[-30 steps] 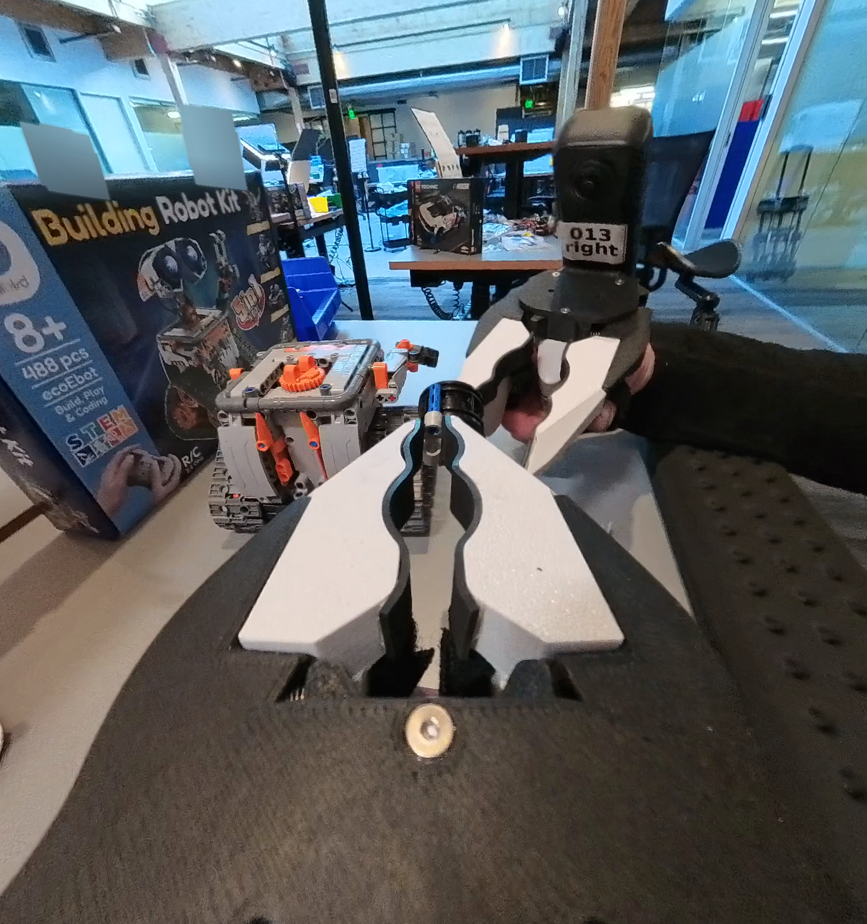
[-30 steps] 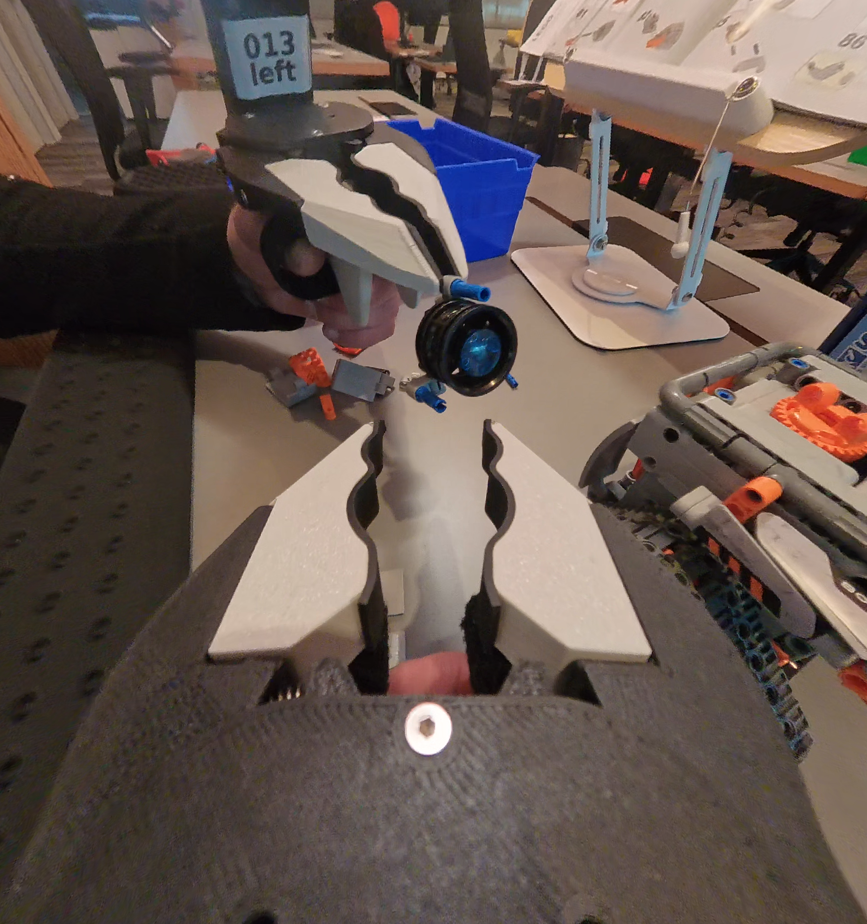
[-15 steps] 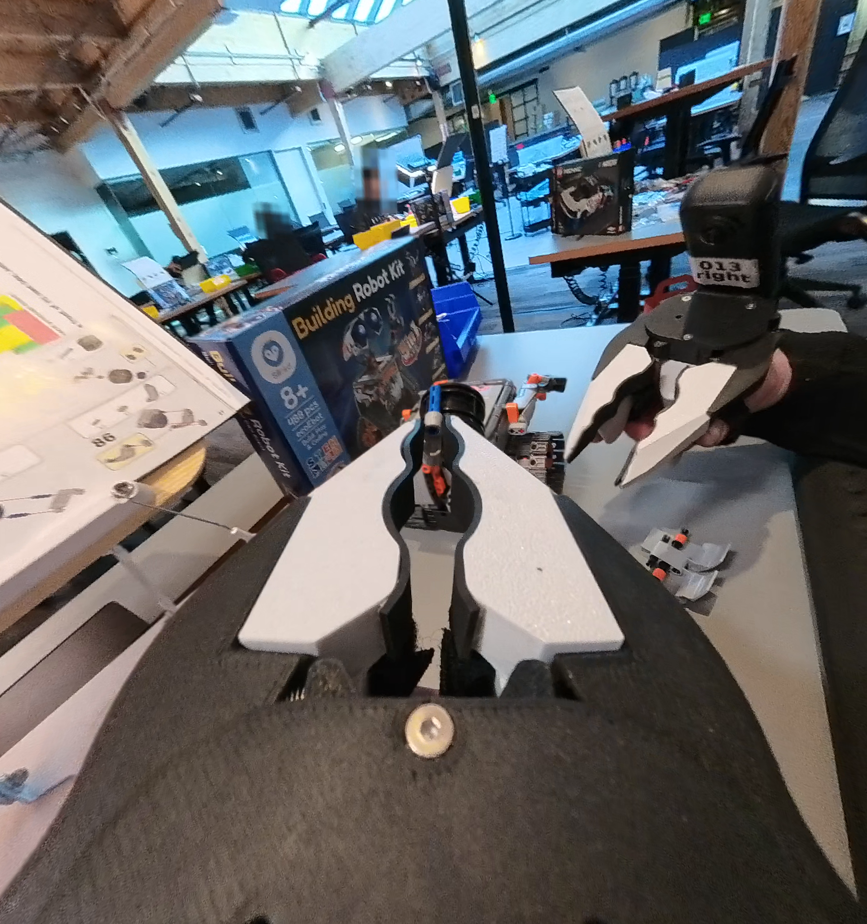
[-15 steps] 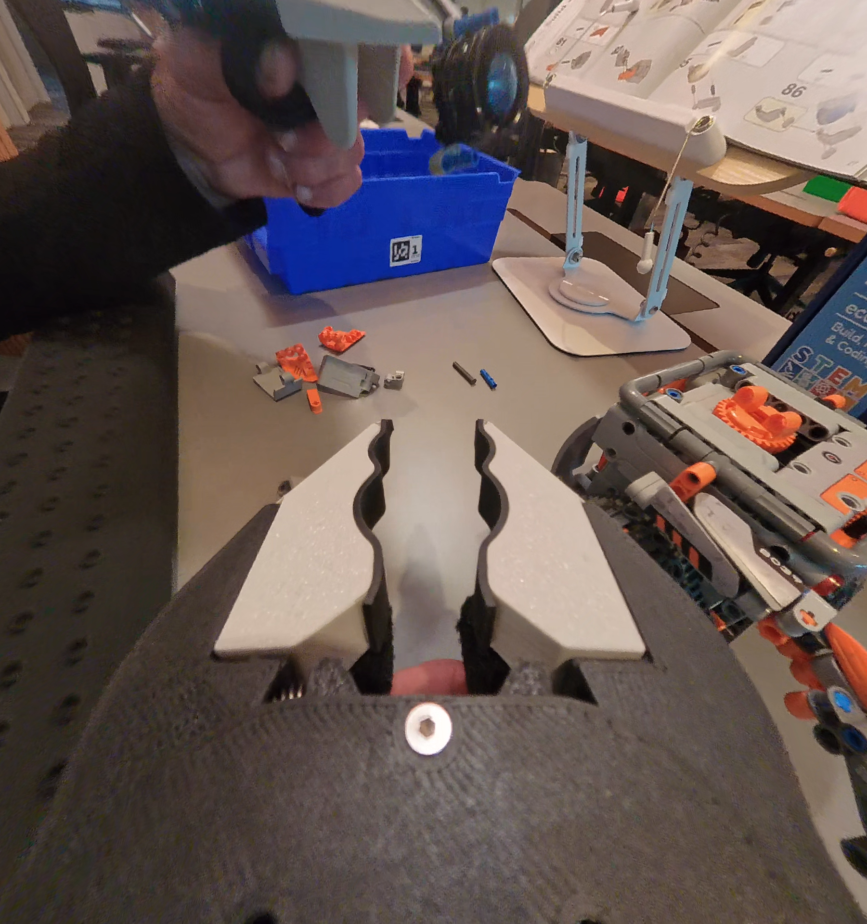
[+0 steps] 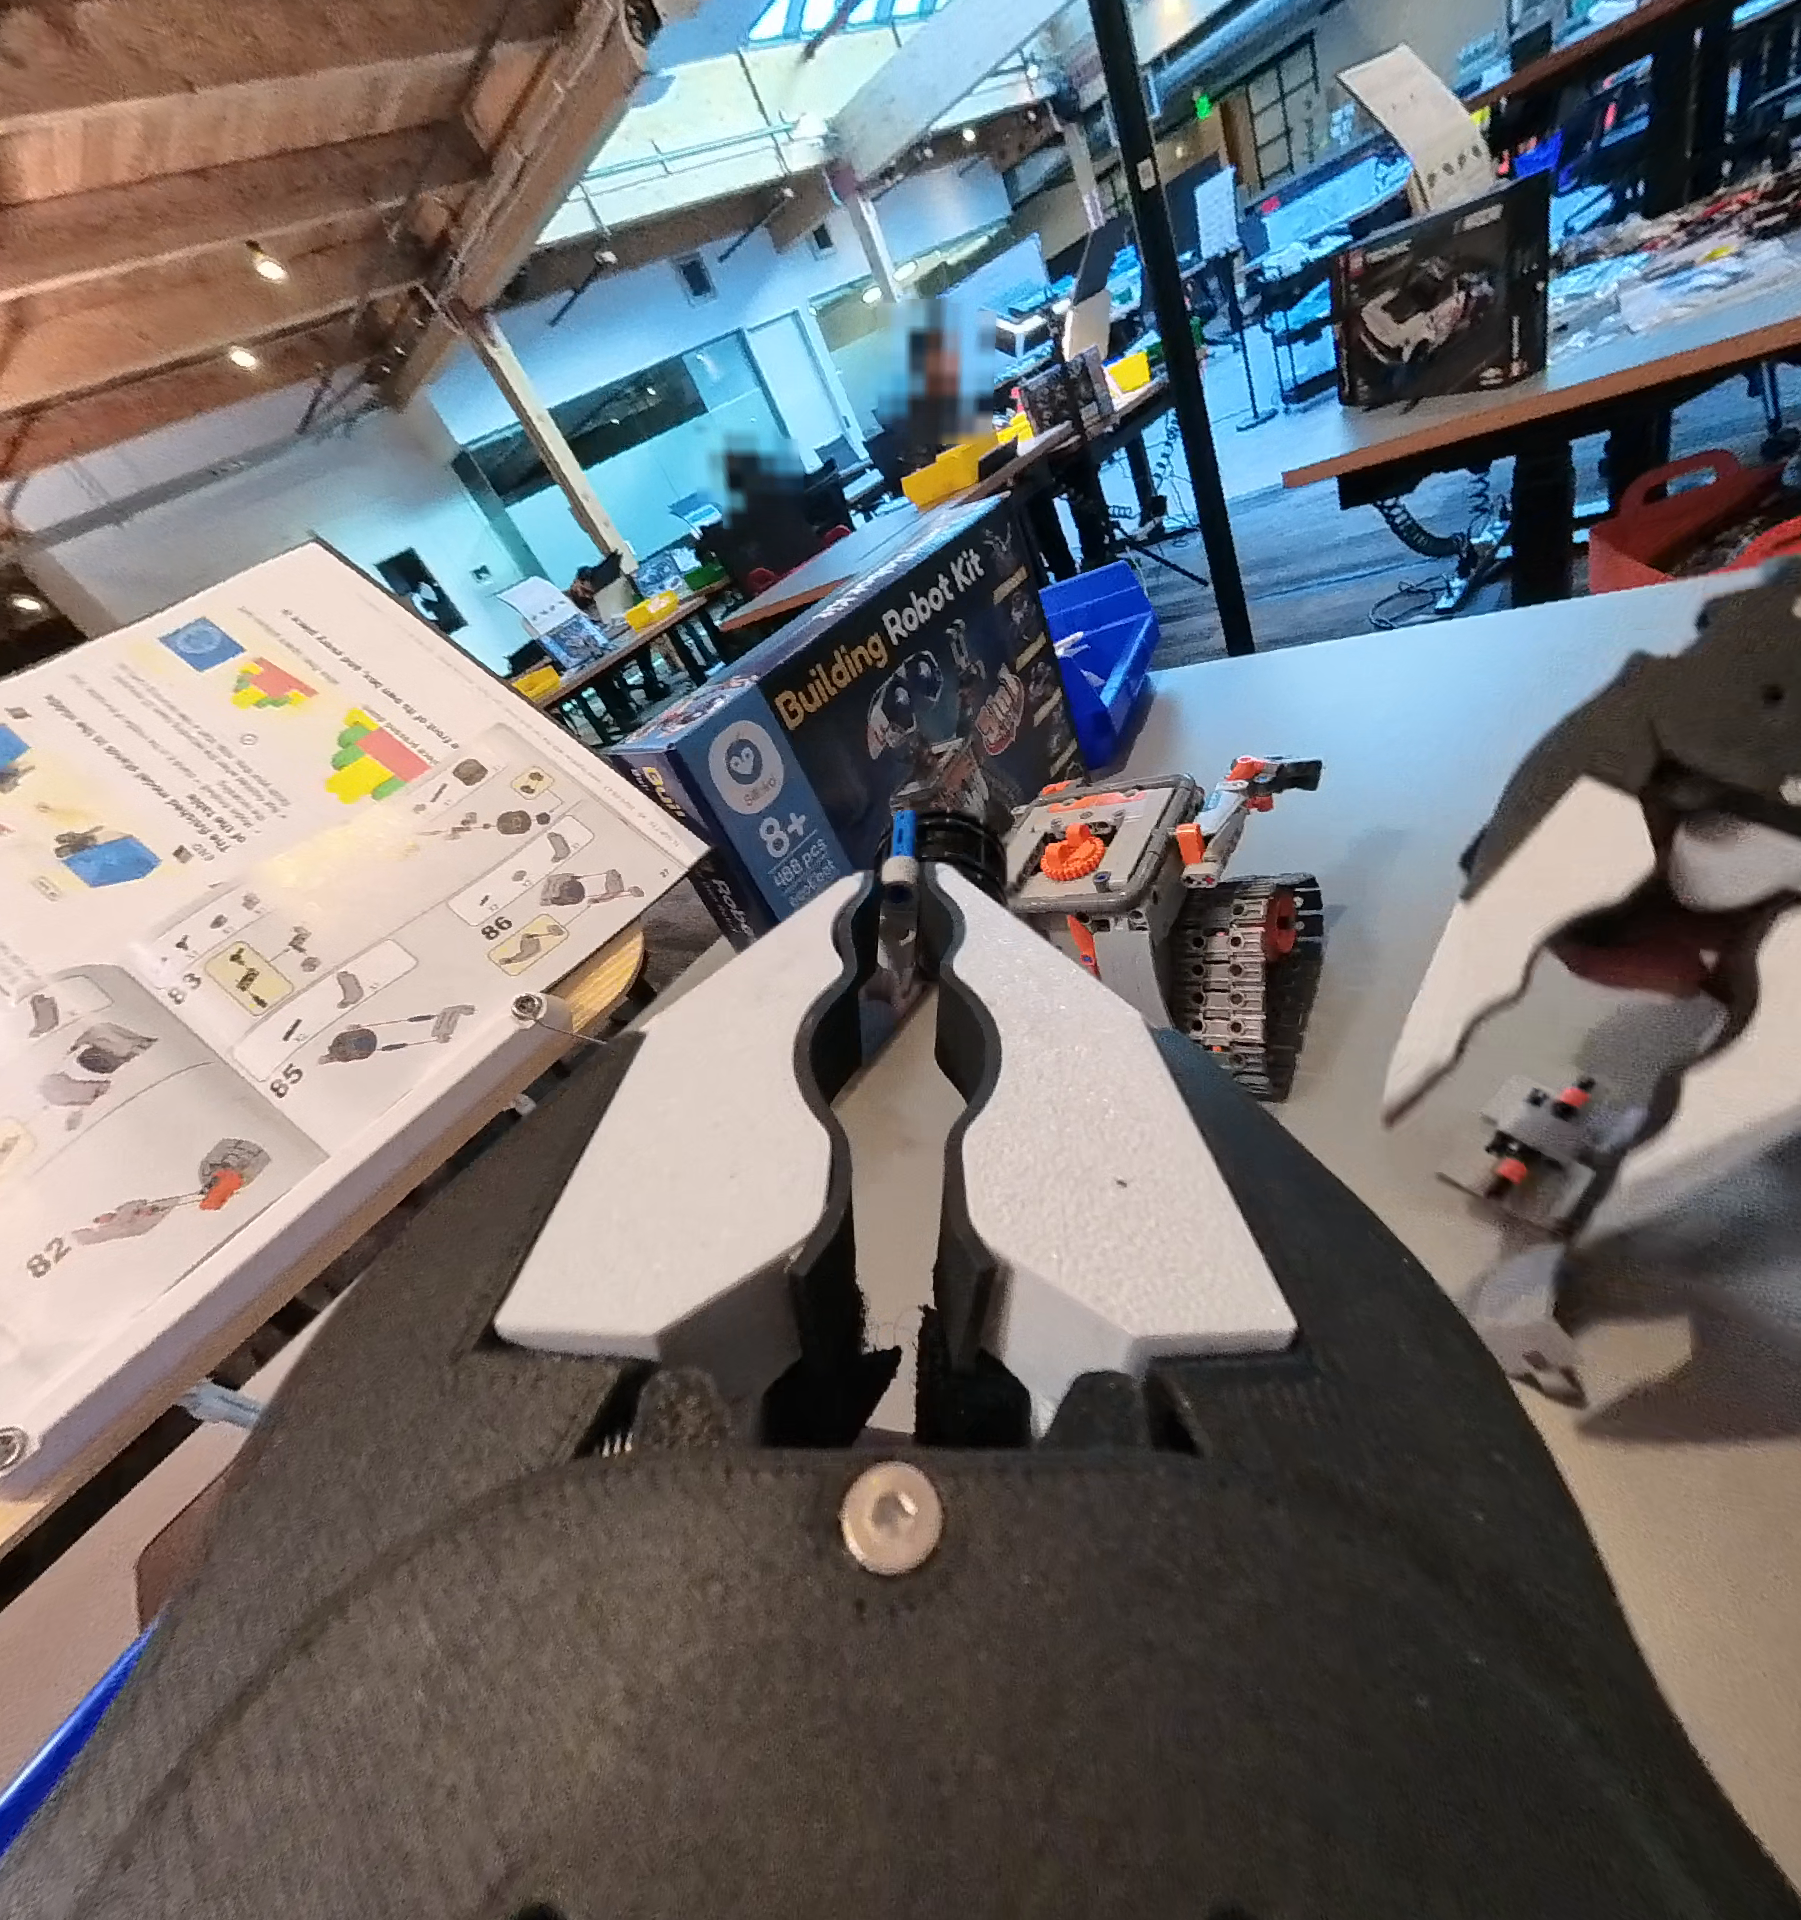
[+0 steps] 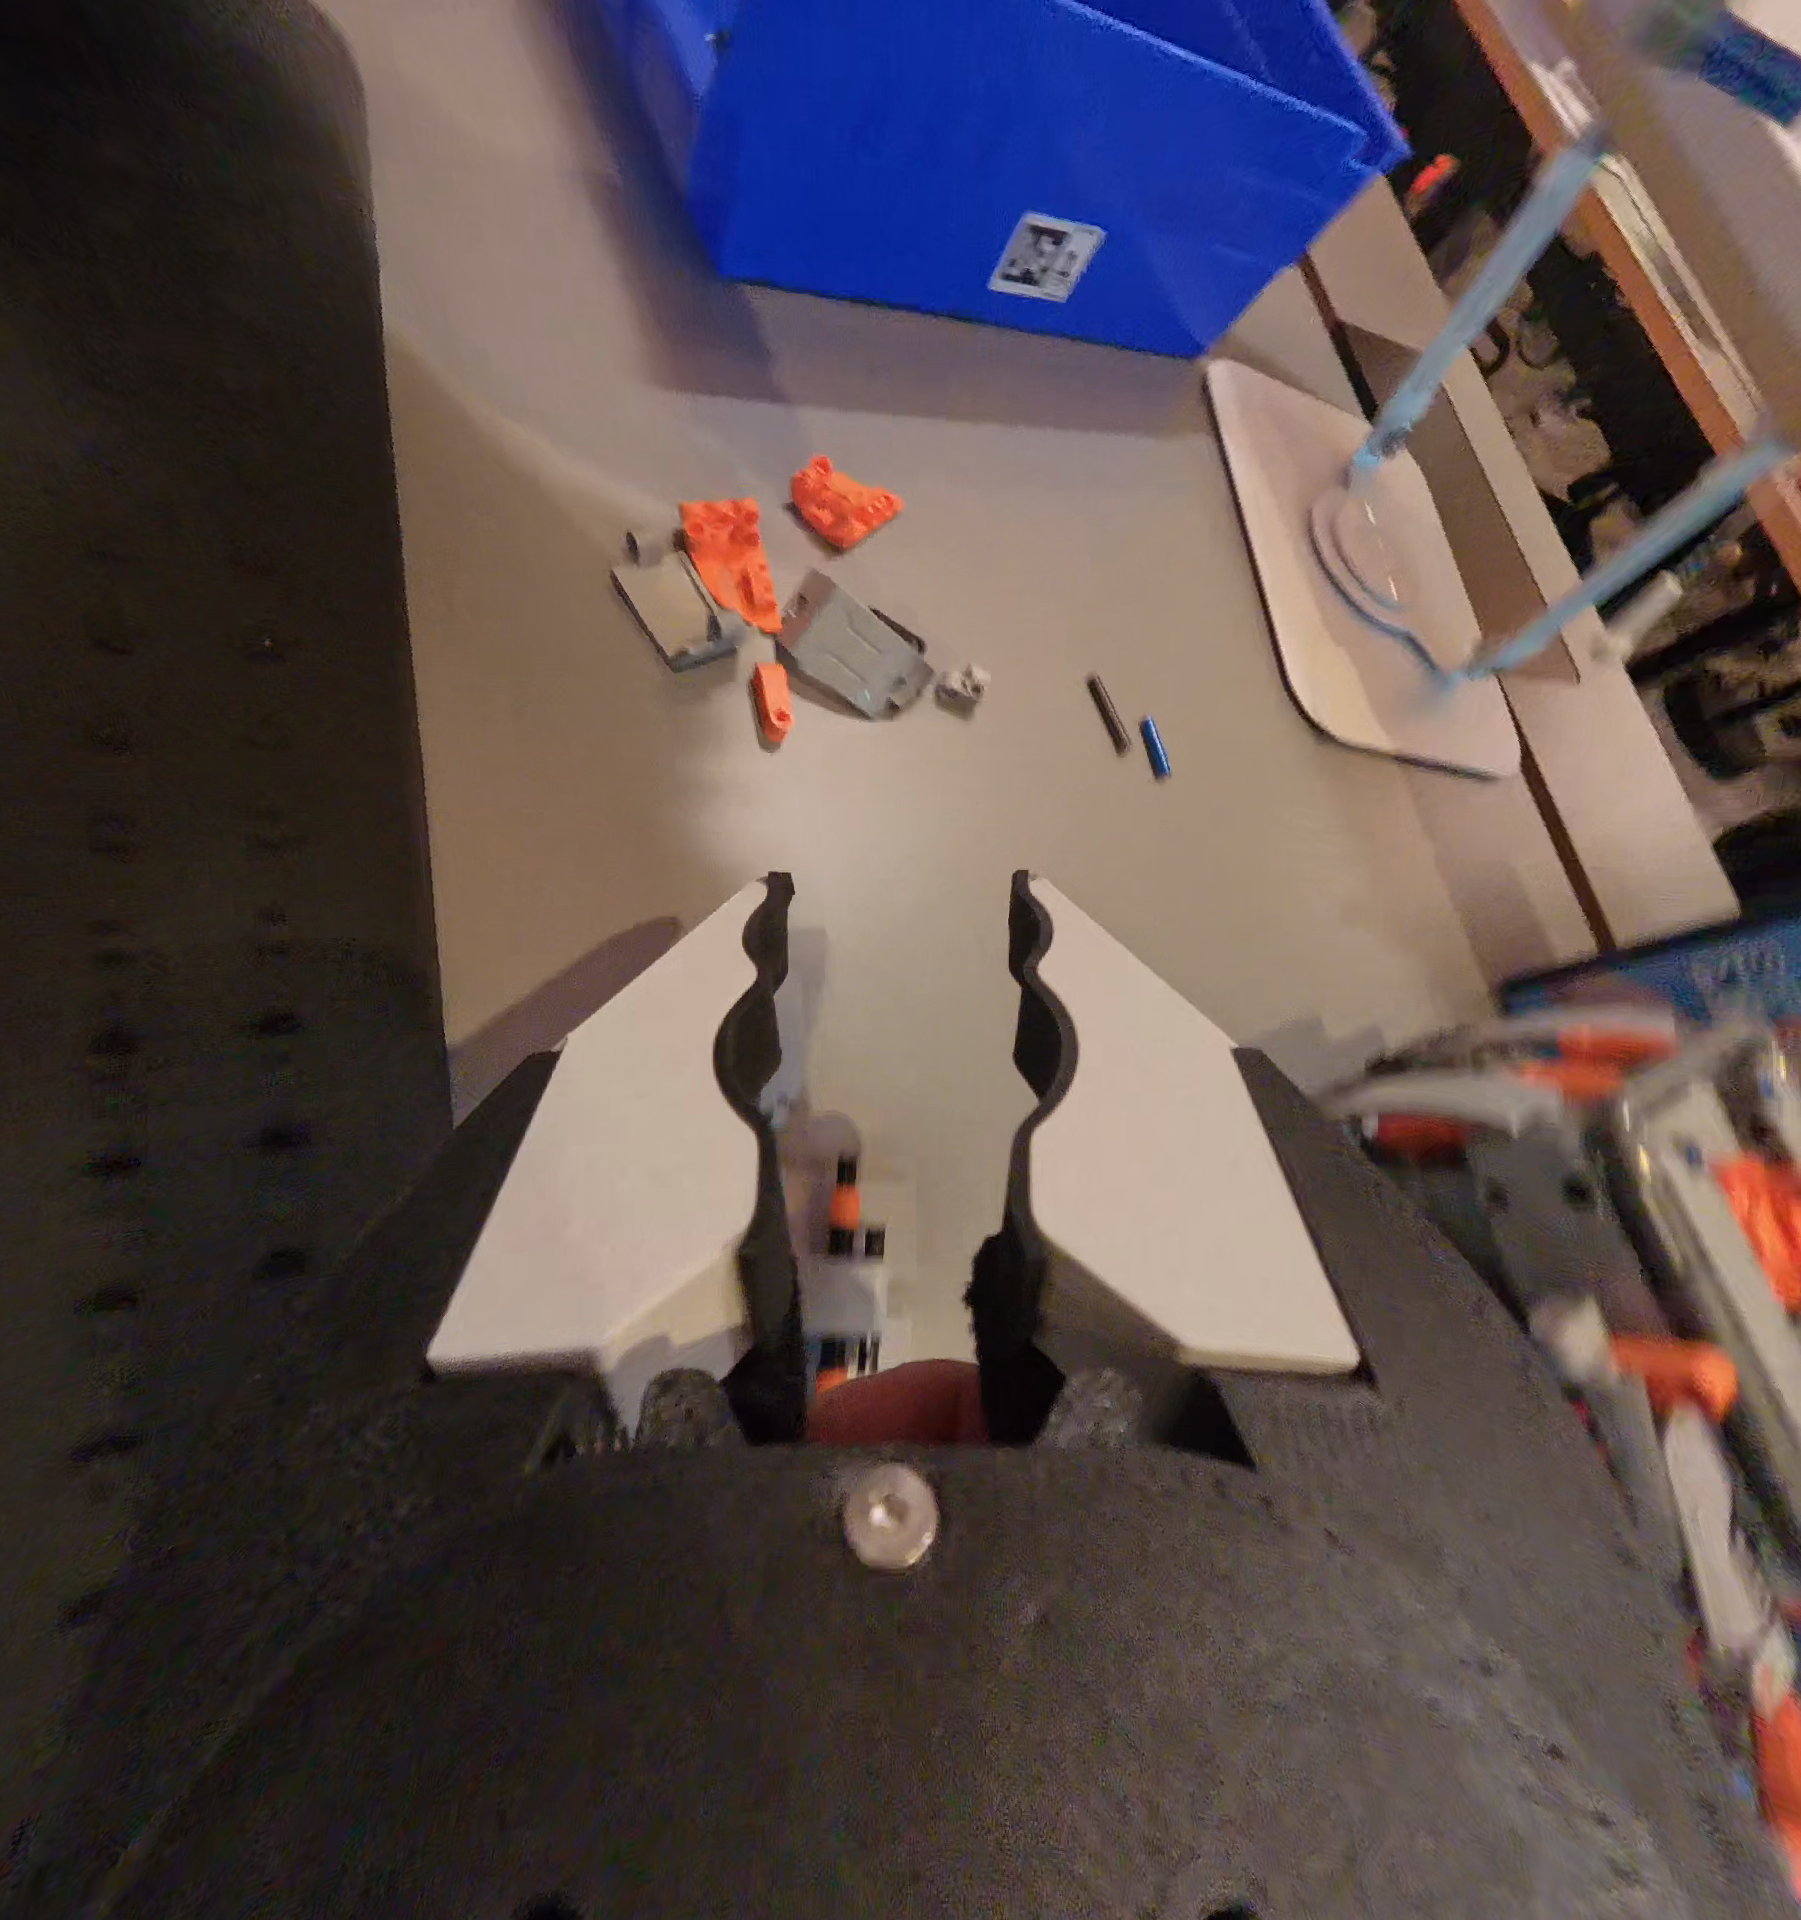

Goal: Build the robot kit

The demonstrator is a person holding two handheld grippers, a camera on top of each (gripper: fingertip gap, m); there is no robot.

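Observation:
My left gripper (image 5: 901, 883) is shut on a small black wheel-like part with blue pins (image 5: 963, 836), held in the air in front of the grey and orange tracked robot model (image 5: 1166, 894). My right gripper (image 6: 896, 894) is open and points down at the table, with a small grey piece with orange pins (image 6: 844, 1226) lying between its fingers. The left wrist view shows the right gripper (image 5: 1602, 987), blurred, just above that grey piece (image 5: 1545, 1143). The robot model (image 6: 1654, 1195) is blurred at the right of the right wrist view.
Loose orange and grey pieces (image 6: 761, 582), a black pin (image 6: 1109, 712) and a blue pin (image 6: 1154, 746) lie on the table. A blue bin (image 6: 979, 156) stands behind them, with a booklet stand base (image 6: 1374, 582) to its right. An open instruction booklet (image 5: 200, 883) and the kit box (image 5: 875, 748) are at the left. My right fingertips sit around 20 cm from my left ones.
My left gripper has swung up and left with the wheel part, away from the right gripper. My right gripper has tipped down over the grey piece on the table.

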